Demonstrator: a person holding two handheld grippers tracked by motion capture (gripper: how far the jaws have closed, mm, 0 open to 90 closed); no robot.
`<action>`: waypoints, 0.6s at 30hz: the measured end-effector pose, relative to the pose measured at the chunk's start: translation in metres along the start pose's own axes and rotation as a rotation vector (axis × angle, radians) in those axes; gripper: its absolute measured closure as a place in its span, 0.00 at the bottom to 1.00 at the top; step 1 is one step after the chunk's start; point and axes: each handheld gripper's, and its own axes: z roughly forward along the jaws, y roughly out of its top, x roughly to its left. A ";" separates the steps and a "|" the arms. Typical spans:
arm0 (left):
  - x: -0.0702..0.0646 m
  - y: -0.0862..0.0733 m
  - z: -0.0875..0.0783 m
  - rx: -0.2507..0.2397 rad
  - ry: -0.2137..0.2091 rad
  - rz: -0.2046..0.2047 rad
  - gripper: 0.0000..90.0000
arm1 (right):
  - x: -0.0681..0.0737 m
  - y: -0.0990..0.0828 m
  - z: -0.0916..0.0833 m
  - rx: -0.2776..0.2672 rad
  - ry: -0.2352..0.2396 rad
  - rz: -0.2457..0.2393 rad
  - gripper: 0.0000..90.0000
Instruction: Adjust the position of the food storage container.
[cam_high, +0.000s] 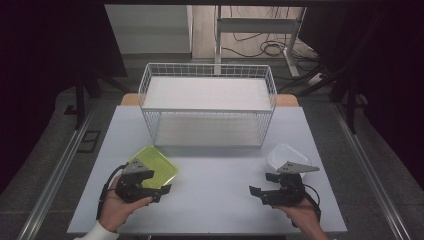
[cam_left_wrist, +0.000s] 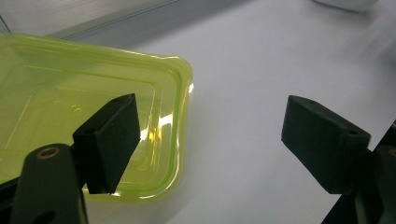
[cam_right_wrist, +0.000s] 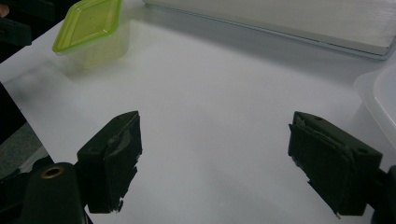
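Pale grey surface (cam_high: 210, 200), wire rack (cam_high: 207, 105) at frame top. Green-lidded container (cam_high: 154, 166) lower left, lid on, just beside left claw (cam_high: 159, 189): jaws wide, empty, presumably lined up for grasping. Right claw (cam_high: 261, 192) likewise spread, near clear container (cam_high: 286, 154).

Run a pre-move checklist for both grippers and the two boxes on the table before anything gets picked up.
1. Left gripper open, nothing between the jaws: ok.
2. Right gripper open and empty: ok.
3. Green-lidded box beside the left gripper, lid on: ok.
4. Clear box beside the right gripper; whether its lid is sealed: cannot tell.
5. Wire rack shelves free of things: ok.
6. Table bare between the grippers: ok.
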 end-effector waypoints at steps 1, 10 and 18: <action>0.000 0.000 0.000 -0.001 0.001 -0.001 0.22 | 0.000 -0.001 0.000 0.002 -0.001 0.001 0.19; -0.002 0.004 0.002 -0.011 0.005 -0.002 0.22 | -0.004 -0.008 0.005 0.031 -0.020 -0.025 0.19; -0.006 0.008 0.005 -0.008 -0.002 0.011 0.21 | -0.006 -0.009 0.000 0.012 -0.019 -0.021 0.19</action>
